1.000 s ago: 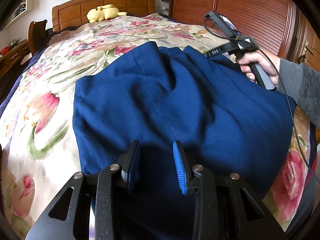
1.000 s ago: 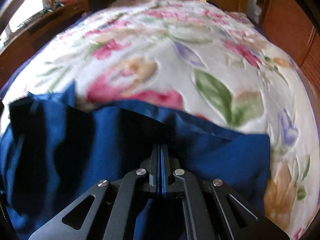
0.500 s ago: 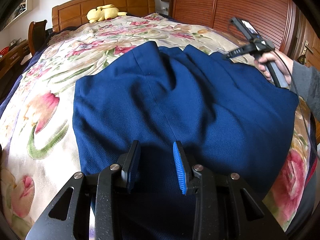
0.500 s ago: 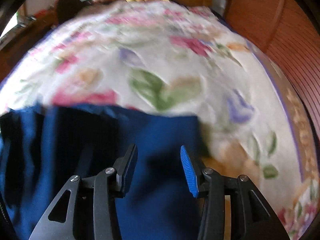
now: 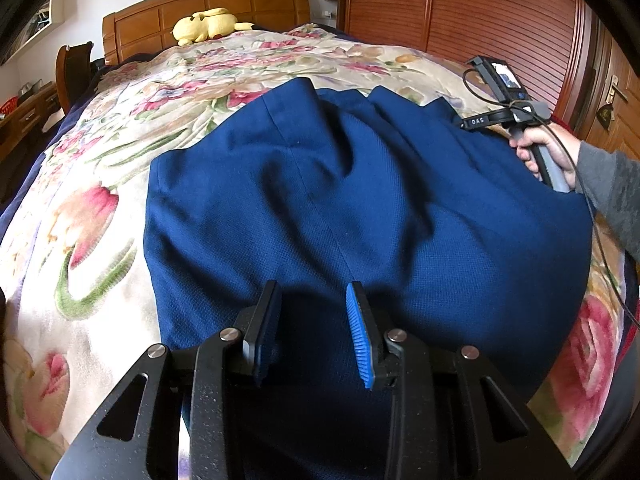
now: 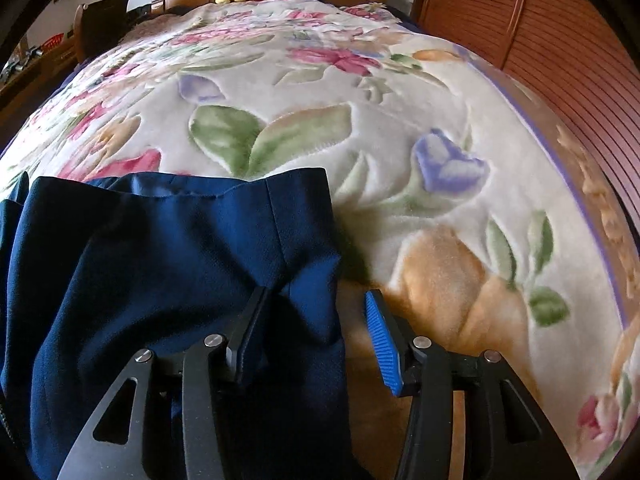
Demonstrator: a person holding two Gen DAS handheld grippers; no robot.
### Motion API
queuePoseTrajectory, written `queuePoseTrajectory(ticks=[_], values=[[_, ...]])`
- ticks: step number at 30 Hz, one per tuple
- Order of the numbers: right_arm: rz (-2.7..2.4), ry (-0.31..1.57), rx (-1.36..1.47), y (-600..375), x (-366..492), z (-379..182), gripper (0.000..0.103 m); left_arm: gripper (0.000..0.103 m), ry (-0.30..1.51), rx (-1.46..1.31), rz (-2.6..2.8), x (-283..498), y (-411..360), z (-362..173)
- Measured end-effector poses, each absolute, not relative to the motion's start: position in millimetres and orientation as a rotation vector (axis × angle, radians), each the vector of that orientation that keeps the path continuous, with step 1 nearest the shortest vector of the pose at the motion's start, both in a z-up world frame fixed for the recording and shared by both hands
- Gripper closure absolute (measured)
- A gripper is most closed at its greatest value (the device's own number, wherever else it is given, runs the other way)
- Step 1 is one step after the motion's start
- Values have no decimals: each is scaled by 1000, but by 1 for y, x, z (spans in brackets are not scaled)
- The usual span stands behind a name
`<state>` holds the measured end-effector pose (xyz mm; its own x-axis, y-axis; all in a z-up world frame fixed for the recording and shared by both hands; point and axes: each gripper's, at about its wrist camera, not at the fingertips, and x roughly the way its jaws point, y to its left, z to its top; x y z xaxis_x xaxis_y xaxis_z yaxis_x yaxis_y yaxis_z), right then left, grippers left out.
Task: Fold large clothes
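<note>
A large dark blue garment (image 5: 340,200) lies spread and folded over on the floral bedspread (image 5: 100,208). My left gripper (image 5: 314,312) is open and hovers over the garment's near edge, holding nothing. My right gripper (image 6: 316,320) is open over the garment's far right corner (image 6: 280,232), its left finger over cloth, its right finger over bare bedspread (image 6: 400,160). The right gripper also shows in the left wrist view (image 5: 472,122), held in a hand at the garment's far right side.
A yellow plush toy (image 5: 208,24) lies by the wooden headboard (image 5: 208,4). A wooden wardrobe (image 5: 460,12) stands along the right side of the bed. A chair (image 5: 76,68) and desk stand at the left.
My right gripper was shut on the garment's edge a second ago; it has opened, let the cloth drop flat and shifted right and lower. My left gripper has not moved.
</note>
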<state>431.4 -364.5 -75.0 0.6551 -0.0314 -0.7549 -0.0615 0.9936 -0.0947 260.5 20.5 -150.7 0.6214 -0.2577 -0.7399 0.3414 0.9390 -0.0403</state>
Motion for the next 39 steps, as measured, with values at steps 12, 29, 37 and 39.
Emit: queuePoseTrajectory(ticks=[12,29,37,39], values=[[219,756,-75,-371,284,-19,35,68,771,166,-273,240,16,-129],[256,770,5,-406,192,-72,25,68,780,30,-372,183,-68,-111],[361,832,139,-422,208,-84,25,68,828,81,-387,183,-105,-135],[354,827,126,-421,207,-83,25,68,831,76,-383,183,-104,-139]])
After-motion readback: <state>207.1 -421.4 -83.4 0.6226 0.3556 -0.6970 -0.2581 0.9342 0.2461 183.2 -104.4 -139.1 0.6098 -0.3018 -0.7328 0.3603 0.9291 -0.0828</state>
